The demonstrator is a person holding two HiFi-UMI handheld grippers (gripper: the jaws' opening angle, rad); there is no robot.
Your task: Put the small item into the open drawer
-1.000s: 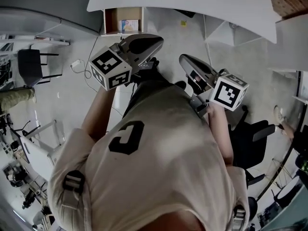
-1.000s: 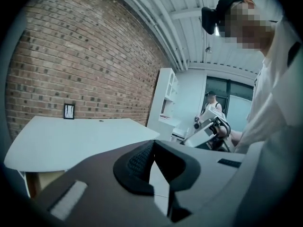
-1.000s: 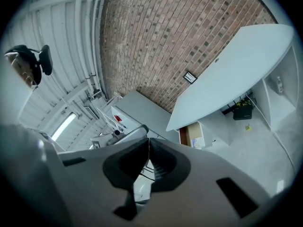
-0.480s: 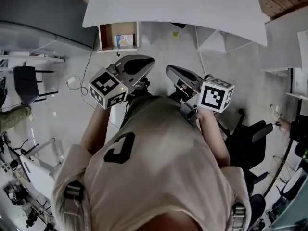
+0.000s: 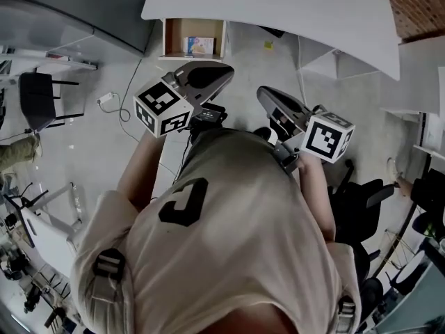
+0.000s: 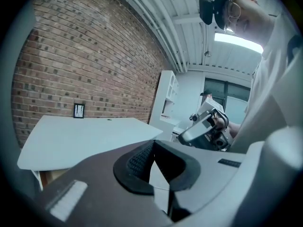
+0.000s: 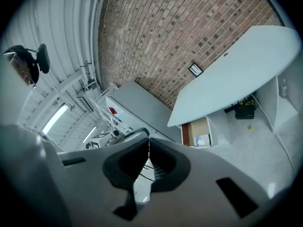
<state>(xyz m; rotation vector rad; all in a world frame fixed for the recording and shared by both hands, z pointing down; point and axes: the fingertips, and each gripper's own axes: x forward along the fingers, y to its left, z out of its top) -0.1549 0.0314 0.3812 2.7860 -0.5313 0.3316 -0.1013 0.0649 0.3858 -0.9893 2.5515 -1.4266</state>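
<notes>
at the left of the head view, our left gripper [image 6: 154, 144] has its fingers pressed together on nothing. above it, toward the upper left, the one open drawer [image 5: 175, 37] sits under the table [image 5: 278, 9]. one small pale packet [image 5: 199, 45] lies inside it, toward the right side. we can't tell whether that is the item we're meant to store. one small dark frame [image 6: 79, 110] also stands at the table's far edge by the brick wall. we judge the packet to be light, flat, fairly stiff card, best pinched across its edges. at the right, our right gripper [image 7: 148, 141] is likewise closed and empty. counted: two grippers, one drawer, one packet, one frame.
</notes>
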